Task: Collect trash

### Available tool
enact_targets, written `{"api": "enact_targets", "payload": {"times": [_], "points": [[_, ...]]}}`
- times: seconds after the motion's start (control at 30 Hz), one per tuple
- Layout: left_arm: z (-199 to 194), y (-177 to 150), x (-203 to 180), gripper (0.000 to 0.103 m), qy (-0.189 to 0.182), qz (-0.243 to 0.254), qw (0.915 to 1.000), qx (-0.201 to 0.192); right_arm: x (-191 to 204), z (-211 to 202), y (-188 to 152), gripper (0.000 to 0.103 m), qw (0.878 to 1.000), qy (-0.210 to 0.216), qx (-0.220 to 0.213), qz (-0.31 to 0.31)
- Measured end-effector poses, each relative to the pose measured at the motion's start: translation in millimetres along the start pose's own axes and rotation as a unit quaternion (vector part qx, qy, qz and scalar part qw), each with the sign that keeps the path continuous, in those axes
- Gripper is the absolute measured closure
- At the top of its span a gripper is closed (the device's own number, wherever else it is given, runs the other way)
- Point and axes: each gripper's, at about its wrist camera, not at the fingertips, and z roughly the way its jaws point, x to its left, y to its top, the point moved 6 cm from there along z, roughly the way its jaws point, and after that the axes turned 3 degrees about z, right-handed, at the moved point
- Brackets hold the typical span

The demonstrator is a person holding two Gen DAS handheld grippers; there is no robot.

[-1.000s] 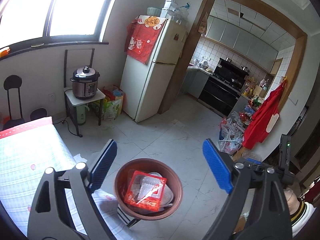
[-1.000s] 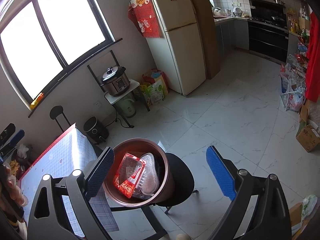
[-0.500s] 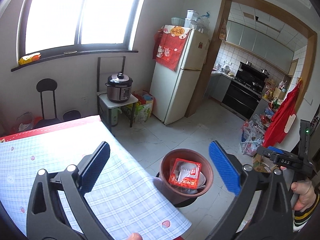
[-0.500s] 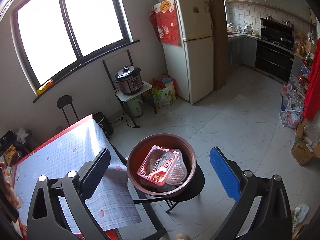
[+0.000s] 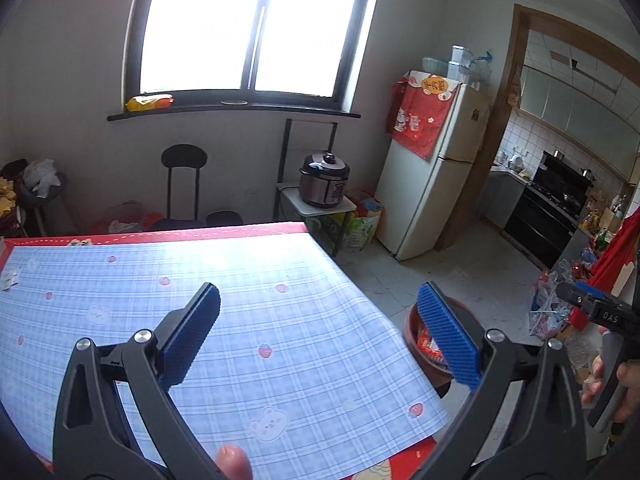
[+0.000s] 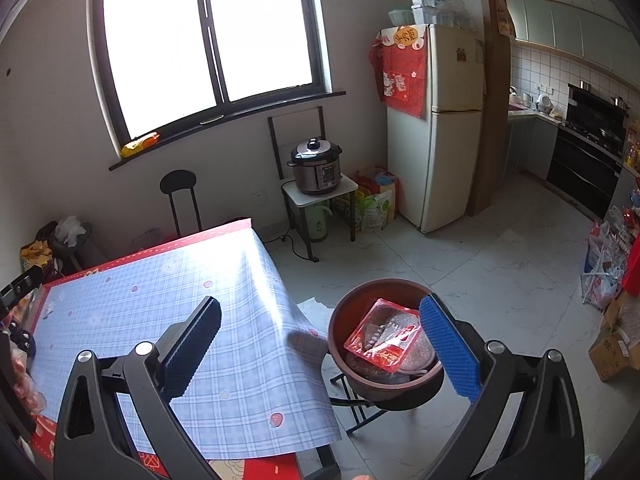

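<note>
On the left the table (image 5: 280,360), under its blue checked cloth with a red border, carries nothing across the stretch both cameras cover. At its far left edge a small pale scrap (image 5: 9,280) may be lying, too small to name. My guess is that the trash that lay here has already been carried off.

The left gripper (image 5: 318,330) hangs over the middle of the cloth with its claw released, blue pads wide apart and nothing between them. It points down at the bare cloth, which suits a look-over for anything left rather than a reach for a particular piece.

Off the table's right edge, on a low black stool (image 6: 400,394) on the floor, stands the brown basin (image 6: 348,320) that serves as the bin. It sits just beside the edge, likely so things can be dropped in without a step. In it lies the collected trash: a red food wrapper (image 6: 384,340) on top of clear plastic packaging (image 6: 418,356).

The right gripper (image 6: 320,330) hovers above the gap between the table's right edge and the basin, claw spread fully wide and empty; its right pad overlaps the basin only in the view.
</note>
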Motion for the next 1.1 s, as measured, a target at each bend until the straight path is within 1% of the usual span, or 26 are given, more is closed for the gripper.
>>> {"api": "enact_targets", "payload": {"times": [0.07,0.2,0.4,0.53,0.6,0.73,0.87,1.1], "points": [[-9,-2,11,0.006,0.02,0.004,0.9998,-0.003,9,0,-1,0.006,1.0,0.003,-0.002,-0.005],[-21,-4,26,0.006,0.035,0.017,0.9992,-0.007,24,4,-2,0.006,1.0,0.007,-0.002,-0.01],[-29,-7,32,0.006,0.053,0.029,0.9981,-0.011,37,3,-5,0.006,1.0,0.001,-0.006,-0.024],[-27,-8,29,0.006,0.063,0.038,0.9973,-0.007,40,2,-6,0.006,1.0,-0.008,-0.009,-0.029],[-26,-8,27,0.006,0.062,0.041,0.9972,-0.008,39,1,-7,0.006,0.999,-0.011,-0.01,-0.03],[-23,-6,20,0.006,0.049,0.037,0.9981,-0.007,36,-2,-6,0.006,0.999,-0.023,-0.015,-0.034],[-20,-6,13,0.006,0.066,0.053,0.9964,-0.009,30,-3,-3,0.006,0.999,-0.029,-0.019,-0.032],[-15,-6,3,0.006,0.05,0.053,0.9973,-0.006,27,-6,-2,0.006,0.998,-0.04,-0.024,-0.037]]}}
